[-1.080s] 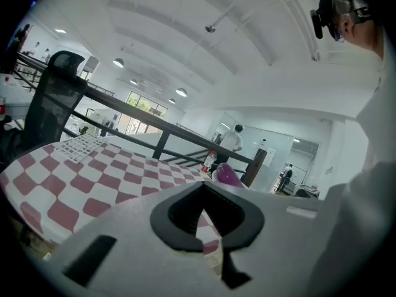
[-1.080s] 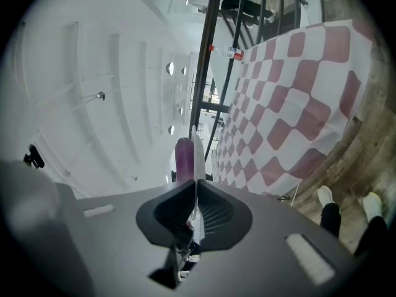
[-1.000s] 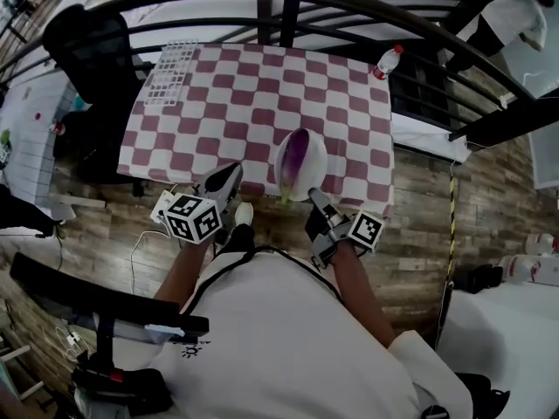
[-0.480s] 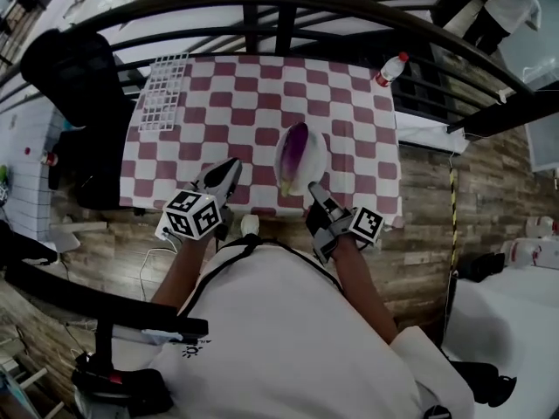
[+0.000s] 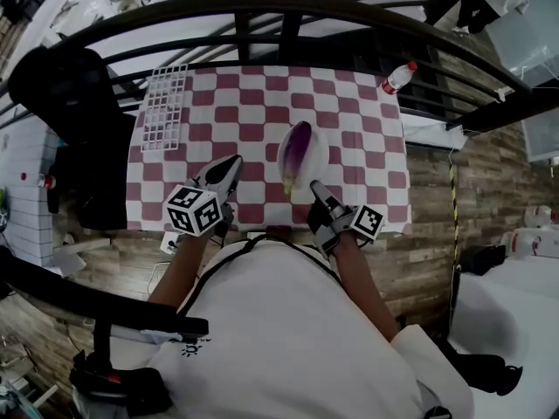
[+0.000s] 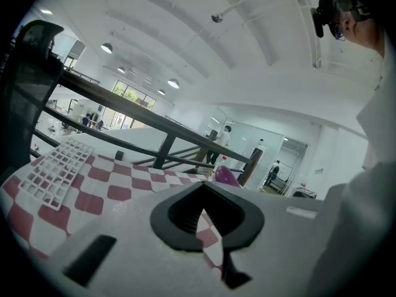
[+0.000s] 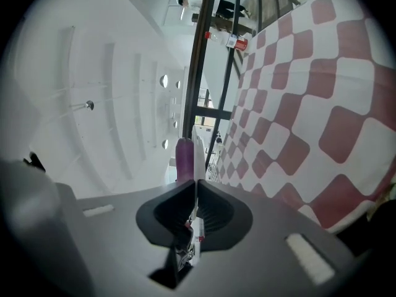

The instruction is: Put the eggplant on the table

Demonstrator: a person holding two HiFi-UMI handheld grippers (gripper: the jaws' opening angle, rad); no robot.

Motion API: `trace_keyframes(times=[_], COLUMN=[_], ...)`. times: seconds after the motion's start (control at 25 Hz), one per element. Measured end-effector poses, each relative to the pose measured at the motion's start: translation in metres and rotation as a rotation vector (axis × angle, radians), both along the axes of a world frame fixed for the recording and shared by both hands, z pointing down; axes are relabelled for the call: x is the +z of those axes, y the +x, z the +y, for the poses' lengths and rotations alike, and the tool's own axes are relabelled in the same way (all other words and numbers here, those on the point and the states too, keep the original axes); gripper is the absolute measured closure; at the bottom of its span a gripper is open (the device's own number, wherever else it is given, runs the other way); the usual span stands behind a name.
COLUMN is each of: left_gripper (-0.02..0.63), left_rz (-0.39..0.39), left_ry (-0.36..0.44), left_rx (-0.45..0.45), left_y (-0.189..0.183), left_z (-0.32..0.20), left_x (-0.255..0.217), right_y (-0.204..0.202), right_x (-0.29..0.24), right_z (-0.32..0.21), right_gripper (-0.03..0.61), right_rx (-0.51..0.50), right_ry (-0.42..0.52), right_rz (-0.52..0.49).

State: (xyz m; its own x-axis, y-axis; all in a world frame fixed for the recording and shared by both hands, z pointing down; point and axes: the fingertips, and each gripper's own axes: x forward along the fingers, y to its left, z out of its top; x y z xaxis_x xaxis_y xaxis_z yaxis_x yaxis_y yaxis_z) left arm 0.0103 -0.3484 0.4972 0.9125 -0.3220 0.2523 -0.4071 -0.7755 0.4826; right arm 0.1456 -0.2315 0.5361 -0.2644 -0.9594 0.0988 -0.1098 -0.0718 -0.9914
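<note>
Right gripper (image 5: pixel 316 190) pinched tight on the white plate (image 5: pixel 318 166) rim, with the eggplant (image 5: pixel 298 151) lying on it, mid-frame over the checked table (image 5: pixel 262 103). Left gripper (image 5: pixel 231 168) closed, empty. Eggplant not yet off the plate, so the main step remains.

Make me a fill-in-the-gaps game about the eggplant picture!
1. The eggplant on the white plate is ____ in colour.
2. The bottle at the far corner of the table has a ____ cap.
3. The right tongs are shut on the plate's rim; the left tongs hold ____.

Missing words: purple; red; nothing.
</note>
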Motion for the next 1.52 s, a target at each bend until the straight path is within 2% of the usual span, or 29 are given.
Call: trace_keyframes(times=[0.32,0.64,0.88,1.24,1.52], left_gripper=[0.614,0.614,0.614,0.614,0.614], left_rz=[-0.002,-0.018,-0.028,-0.067,-0.12], left_ry=[-0.018,-0.029,-0.029,-0.052,-0.062], left_rx=[0.013,-0.021,-0.083,-0.171,-0.216], left_y=[-0.007,-0.008,-0.008,-0.01,-0.016], left_z=[-0.03,-0.032,-0.026,-0.009,0.003], left_x=[0.01,0.017,0.016,0.034,0.047], right_y=[-0.01,-0.008,-0.006,-0.002,-0.009], right_x=[0.008,0.019,0.029,0.072,0.101], right_z=[-0.033,-0.047,-0.052,-0.062,-0.07], right_gripper=[0.555,0.555,0.555,0.555,0.555], right_rx=[0.0,-0.046,-0.129,-0.269,-0.365], right_ry=[-0.01,-0.012,-0.005,-0.012,-0.024], right_rz=[0.005,-0.011,0.003,0.009,0.017])
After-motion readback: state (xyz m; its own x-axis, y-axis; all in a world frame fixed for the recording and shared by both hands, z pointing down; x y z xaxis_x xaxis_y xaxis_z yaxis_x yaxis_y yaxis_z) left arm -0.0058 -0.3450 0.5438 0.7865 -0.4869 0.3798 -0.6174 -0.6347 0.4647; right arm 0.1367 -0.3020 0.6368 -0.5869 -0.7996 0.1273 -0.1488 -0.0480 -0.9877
